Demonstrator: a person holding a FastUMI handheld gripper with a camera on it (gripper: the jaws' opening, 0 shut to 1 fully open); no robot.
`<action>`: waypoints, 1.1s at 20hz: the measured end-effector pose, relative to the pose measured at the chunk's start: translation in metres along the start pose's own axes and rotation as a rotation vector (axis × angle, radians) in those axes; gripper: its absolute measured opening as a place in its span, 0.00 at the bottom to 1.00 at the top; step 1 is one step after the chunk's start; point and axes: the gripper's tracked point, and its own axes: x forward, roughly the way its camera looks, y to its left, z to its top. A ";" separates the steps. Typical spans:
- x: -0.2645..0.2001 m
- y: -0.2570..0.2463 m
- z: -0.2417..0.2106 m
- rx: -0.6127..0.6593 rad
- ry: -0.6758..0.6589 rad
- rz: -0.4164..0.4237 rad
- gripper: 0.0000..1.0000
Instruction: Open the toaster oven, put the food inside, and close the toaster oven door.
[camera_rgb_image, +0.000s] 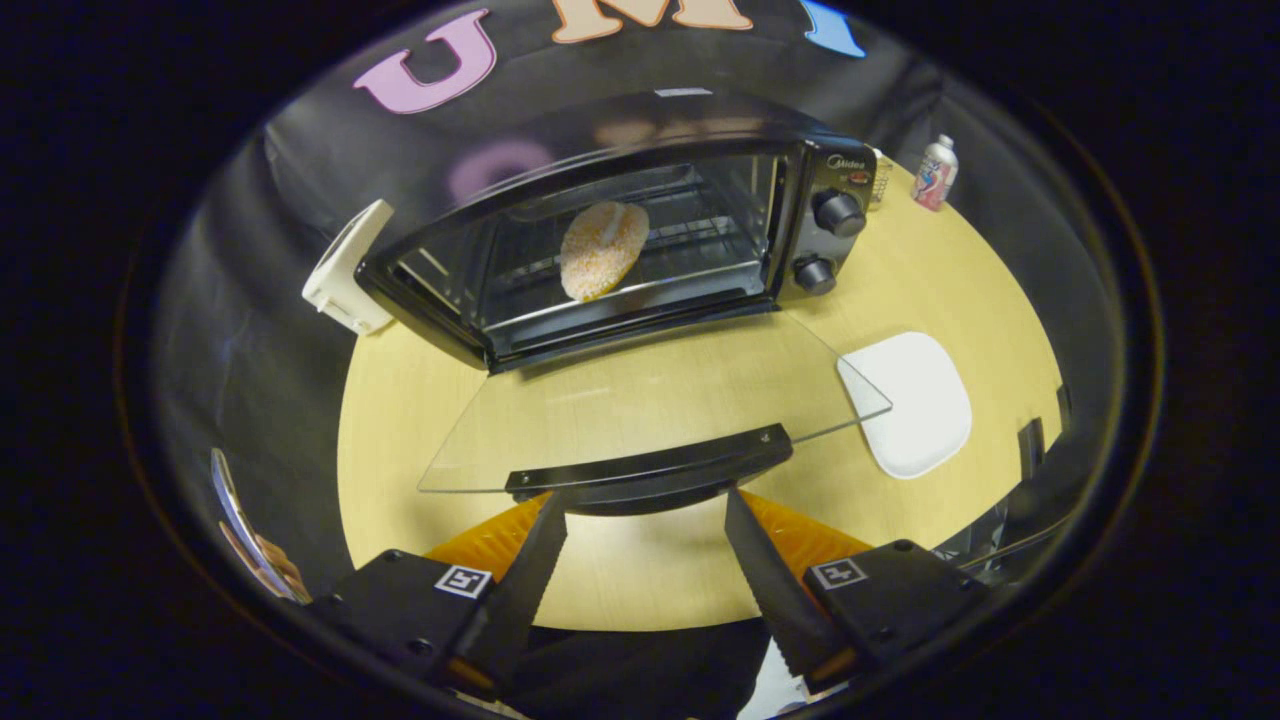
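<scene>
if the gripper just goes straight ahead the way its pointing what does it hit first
Most likely the black door handle of the open glass door. The gripper has its jaws open, tips just short of the handle. Beyond lie the toaster oven and the food inside; depth is hard to judge.

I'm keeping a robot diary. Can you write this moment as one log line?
toaster oven door: open | food: inside on rack | hand-held gripper: open, at door handle
</scene>
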 end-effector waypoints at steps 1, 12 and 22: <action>-0.002 -0.001 0.004 0.003 -0.005 0.001 1.00; -0.014 0.004 0.039 0.058 -0.043 0.051 0.99; -0.018 0.017 0.085 0.101 -0.143 0.124 0.99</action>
